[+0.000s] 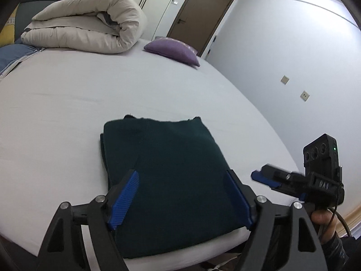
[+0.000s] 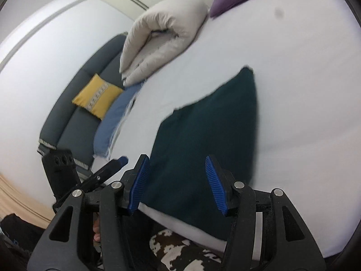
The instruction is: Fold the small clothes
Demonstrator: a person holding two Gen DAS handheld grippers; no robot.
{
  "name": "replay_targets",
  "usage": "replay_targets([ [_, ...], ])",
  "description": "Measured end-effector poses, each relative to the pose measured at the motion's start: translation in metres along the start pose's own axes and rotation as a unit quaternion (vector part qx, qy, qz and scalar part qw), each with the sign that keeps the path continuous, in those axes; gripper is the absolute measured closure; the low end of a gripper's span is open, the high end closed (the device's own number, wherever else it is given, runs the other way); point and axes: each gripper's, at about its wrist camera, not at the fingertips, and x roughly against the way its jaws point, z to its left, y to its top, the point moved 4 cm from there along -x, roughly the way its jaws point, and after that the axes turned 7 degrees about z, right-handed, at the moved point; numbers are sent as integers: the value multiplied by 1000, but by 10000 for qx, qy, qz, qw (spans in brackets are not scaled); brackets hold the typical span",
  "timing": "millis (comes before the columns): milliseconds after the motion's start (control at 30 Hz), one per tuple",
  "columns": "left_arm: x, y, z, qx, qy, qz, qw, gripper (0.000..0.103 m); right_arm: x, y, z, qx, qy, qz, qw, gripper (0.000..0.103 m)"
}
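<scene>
a folded dark green garment [image 1: 167, 176] is being shown lying flat on the white bed sheet [image 1: 67, 103], close to the near edge of the bed, with its nearest fold line running just inside that edge. the far edge of the garment is being seen as slightly ragged, with small corners sticking up. the left tongs [image 1: 180, 201] are being held above the garment with the jaws spread wide and nothing pinched between the blue pads [image 1: 125, 199]. the right tongs [image 2: 178, 185] are likewise being held spread over the near part of the garment, with nothing gripped; from the left wrist view they are being seen to the right of the garment, over bare sheet [image 1: 265, 177]. a wide stretch of bare sheet is being left open beyond and to both sides of the garment. a rolled beige duvet [image 1: 85, 22] and a purple cushion [image 1: 173, 49] are being kept well apart from it, at the far side of the bed. a yellow cushion [image 2: 97, 97] is being seen on a grey sofa [image 2: 76, 117] past the bed's edge.
</scene>
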Motion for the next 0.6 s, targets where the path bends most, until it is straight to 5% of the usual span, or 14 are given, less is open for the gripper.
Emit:
replay_targets([
  [133,22,-1,-11,-432,773,-447,9951,15,8,-12,11,179,-367,-175,9990,52],
  [267,57,-1,-29,-847,1775,-1473,9693,0,32,-16,42,973,-1588,-684,9801,49],
  [300,64,-2,-35,-977,1960,-1707,9607,0,39,-18,54,1196,-1919,-905,9699,44],
  [367,72,-3,-44,-1120,2215,-1923,9494,0,52,-21,72,1467,-2280,-1302,9537,14],
  [500,85,-2,-52,-1125,2383,-1948,9448,0,79,-34,109,1950,-2857,-2229,9114,0],
  [600,94,0,-47,-719,2712,-1711,9445,0,91,-34,128,1998,-3060,-2400,8993,0],
])
